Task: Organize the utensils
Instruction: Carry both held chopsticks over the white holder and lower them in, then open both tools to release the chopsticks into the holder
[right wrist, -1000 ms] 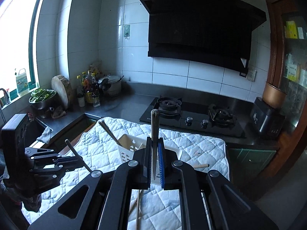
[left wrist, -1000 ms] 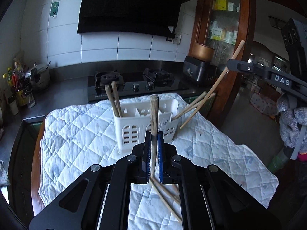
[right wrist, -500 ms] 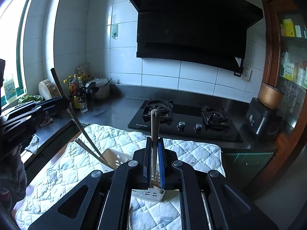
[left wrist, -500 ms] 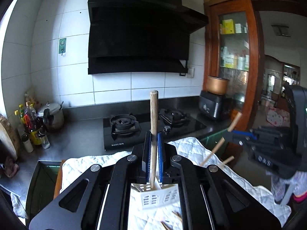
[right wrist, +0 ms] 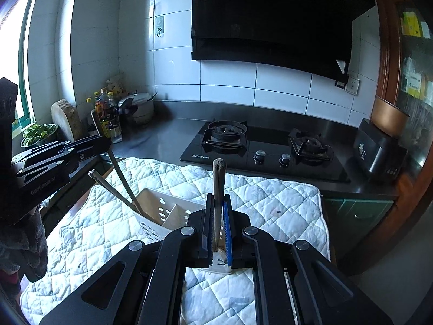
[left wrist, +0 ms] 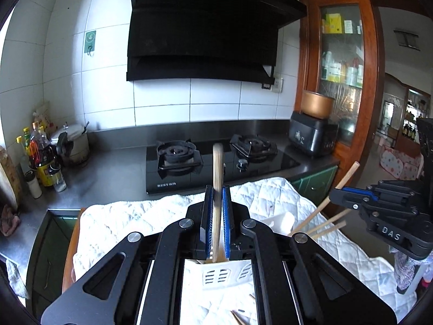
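Note:
A white slotted utensil caddy (right wrist: 159, 216) stands on a white quilted cloth (right wrist: 270, 203); it also shows under my left gripper (left wrist: 222, 273). My left gripper (left wrist: 216, 189) is shut on a wooden chopstick (left wrist: 217, 168) held upright, its lower end in the caddy. My right gripper (right wrist: 217, 197) is shut on another wooden chopstick (right wrist: 218, 178), upright over the caddy's near end. Two more chopsticks (right wrist: 113, 189) lean in the caddy's left compartment. The right gripper (left wrist: 335, 192) shows in the left view with chopsticks (left wrist: 322, 224) leaning by it. The left gripper (right wrist: 105, 140) shows in the right view.
A black gas hob (right wrist: 265, 151) sits behind the cloth on the steel counter. Bottles (right wrist: 107, 113) and a pot (right wrist: 138, 107) stand at the back left, a black appliance (right wrist: 379, 149) at the right. Loose chopsticks (left wrist: 238, 317) lie on the cloth near me.
Both grippers have come down toward the caddy with their chopsticks. The left gripper's chopstick end now sits in the caddy. Both grips stay shut.

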Motion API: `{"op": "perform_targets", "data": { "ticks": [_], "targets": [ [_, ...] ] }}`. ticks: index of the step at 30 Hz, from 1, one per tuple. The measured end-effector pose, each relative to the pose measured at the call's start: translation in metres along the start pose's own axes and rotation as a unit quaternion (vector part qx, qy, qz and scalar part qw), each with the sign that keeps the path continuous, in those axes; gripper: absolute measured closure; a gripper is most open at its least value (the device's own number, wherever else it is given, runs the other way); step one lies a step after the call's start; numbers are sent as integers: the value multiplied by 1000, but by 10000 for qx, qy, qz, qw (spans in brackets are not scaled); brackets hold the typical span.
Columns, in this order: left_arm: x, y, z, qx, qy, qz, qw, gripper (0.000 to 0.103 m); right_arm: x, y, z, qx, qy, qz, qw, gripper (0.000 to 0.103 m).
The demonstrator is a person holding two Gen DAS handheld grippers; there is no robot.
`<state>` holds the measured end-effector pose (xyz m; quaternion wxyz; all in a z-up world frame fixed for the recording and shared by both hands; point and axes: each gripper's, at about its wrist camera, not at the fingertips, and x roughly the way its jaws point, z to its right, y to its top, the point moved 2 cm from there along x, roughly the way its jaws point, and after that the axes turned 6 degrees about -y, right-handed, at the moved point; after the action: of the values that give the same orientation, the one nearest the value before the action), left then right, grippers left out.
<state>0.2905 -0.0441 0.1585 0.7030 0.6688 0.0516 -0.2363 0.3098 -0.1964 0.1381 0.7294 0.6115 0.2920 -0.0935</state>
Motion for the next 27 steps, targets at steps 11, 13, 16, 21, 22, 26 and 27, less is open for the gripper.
{"op": "perform_targets", "data": {
  "ticks": [11,13,16,21,22,26,27],
  "targets": [
    [-10,-8,5,33,-61,-29,10000,91,7,-10,-3,50,4,-112,9999,93],
    [-19,-8,6,28,-63,29,10000,75,-1,-10,-1,92,-11,-42,9999,88],
    [-39,-12,11,109,-40,173,9998,66,-20,-15,1,113,-32,109,9999,85],
    [-69,-33,18,75,-125,193,9997,63,-50,-42,-3,28,-39,208,9998,81],
    [-74,-39,18,58,-137,177,9997,62,-54,-50,-5,-28,-47,199,9998,80],
    [-90,-73,20,-131,-188,4,9997,61,-64,-91,-14,-132,22,28,9999,79],
    [-93,-82,20,-190,-206,-50,9996,61,-65,-103,-16,-143,41,-32,9999,79]
  ]
}}
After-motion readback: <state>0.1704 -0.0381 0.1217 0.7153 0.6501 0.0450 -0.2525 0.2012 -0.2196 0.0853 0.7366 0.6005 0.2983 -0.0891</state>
